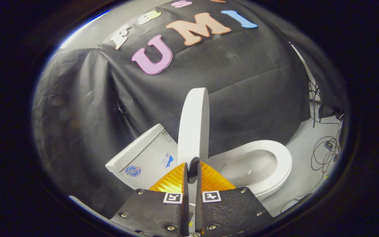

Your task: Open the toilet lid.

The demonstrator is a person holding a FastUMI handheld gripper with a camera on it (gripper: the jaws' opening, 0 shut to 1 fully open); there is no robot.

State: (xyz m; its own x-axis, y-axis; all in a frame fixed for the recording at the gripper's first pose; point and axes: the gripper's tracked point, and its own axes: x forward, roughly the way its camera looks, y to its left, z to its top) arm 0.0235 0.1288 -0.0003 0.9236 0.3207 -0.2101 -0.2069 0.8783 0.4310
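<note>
Gripper view: gripper (191,171) seemingly clamps raised lid's (193,125) edge.

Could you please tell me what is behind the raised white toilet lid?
Behind the raised white toilet lid, pinched edge-on between the gripper fingers, hangs the wrinkled black cloth wall. The white cistern sits beside it. The hinge is covered by the fingers.

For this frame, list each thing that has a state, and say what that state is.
toilet lid: raised, standing about upright, its lower edge pinched between the tool's fingers.
toilet seat: down on the bowl, uncovered.
toilet tank: its cover on, closed.
tool: fingers nearly together, shut on the toilet lid.
cables: lying loose on the floor beyond the toilet seat.
</note>
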